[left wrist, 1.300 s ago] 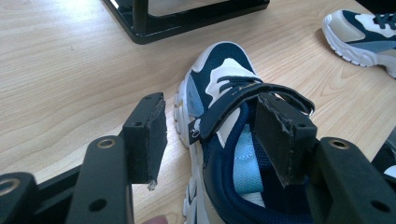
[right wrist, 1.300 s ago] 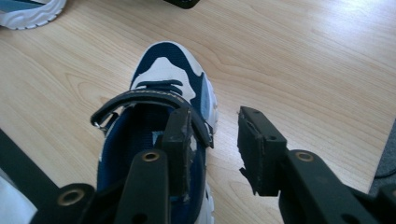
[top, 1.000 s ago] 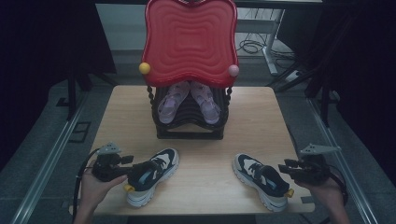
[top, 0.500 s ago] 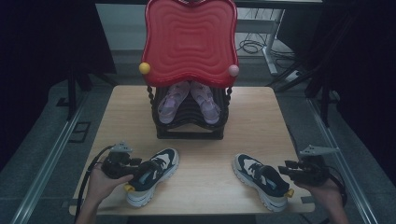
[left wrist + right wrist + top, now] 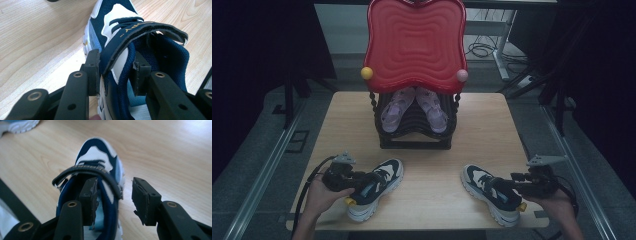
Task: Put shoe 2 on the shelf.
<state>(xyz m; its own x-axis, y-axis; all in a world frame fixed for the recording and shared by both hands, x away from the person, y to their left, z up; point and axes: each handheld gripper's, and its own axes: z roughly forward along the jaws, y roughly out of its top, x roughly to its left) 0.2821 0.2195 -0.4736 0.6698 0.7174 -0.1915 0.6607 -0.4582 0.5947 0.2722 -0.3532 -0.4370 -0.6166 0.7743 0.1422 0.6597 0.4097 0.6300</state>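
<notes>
left gripper jaws closing, clamped on left sneaker collar, right gripper jaws apart astride right sneaker side

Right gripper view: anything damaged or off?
Yes. The right gripper has worn pads: edges chipped and ragged, a torn flap hanging at the bottom. One jaw sits inside the right sneaker, the other outside its collar with a gap, so it is not clamped.

The two sneakers were navy, white and light blue, the ridged tray red, the sandals lilac, the table pale woodgrain.
</notes>
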